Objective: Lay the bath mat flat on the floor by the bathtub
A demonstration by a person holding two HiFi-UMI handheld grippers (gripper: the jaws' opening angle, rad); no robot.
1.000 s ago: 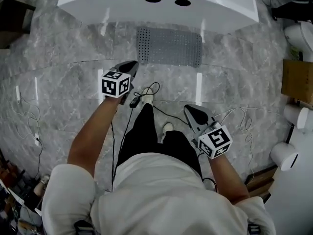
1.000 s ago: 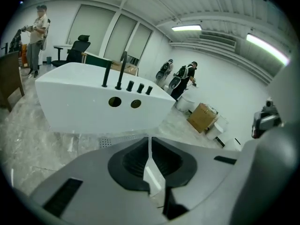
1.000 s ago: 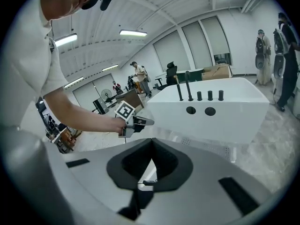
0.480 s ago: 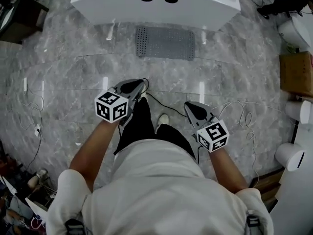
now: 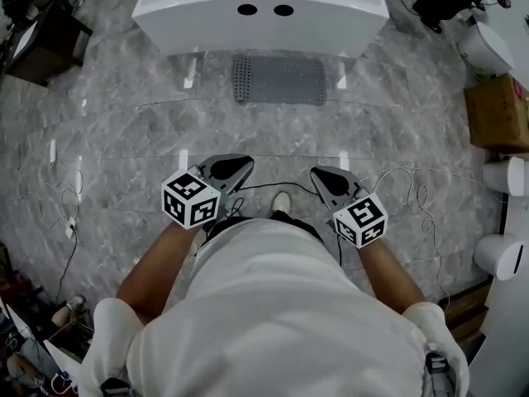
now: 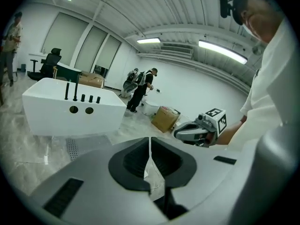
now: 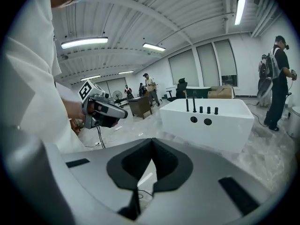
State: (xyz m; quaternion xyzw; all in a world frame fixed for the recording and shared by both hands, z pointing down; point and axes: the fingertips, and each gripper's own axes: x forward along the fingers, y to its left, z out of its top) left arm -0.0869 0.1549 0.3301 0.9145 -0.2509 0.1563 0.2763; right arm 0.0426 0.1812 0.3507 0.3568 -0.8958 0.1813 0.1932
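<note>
The grey dotted bath mat (image 5: 279, 80) lies flat on the marble floor right in front of the white bathtub (image 5: 260, 15). Both grippers hang in the air well short of it, close to the person's body. My left gripper (image 5: 245, 165) is shut, its jaws meeting at the tips with nothing between them. My right gripper (image 5: 317, 174) is shut and empty too. In the left gripper view my left gripper (image 6: 150, 139) points towards the bathtub (image 6: 70, 114), with the mat (image 6: 77, 146) low in front of it. The right gripper view shows my right gripper (image 7: 151, 140) and the bathtub (image 7: 211, 121).
Loose cables (image 5: 405, 188) trail over the floor by the person's feet. A cardboard box (image 5: 496, 114) and white fixtures (image 5: 500, 259) stand along the right side. A dark table (image 5: 41, 48) is at the far left. People stand in the background (image 6: 143, 90).
The person has stepped back from the tub, and both grippers have come back with them, nearer the body. The mat stays flat where it was.
</note>
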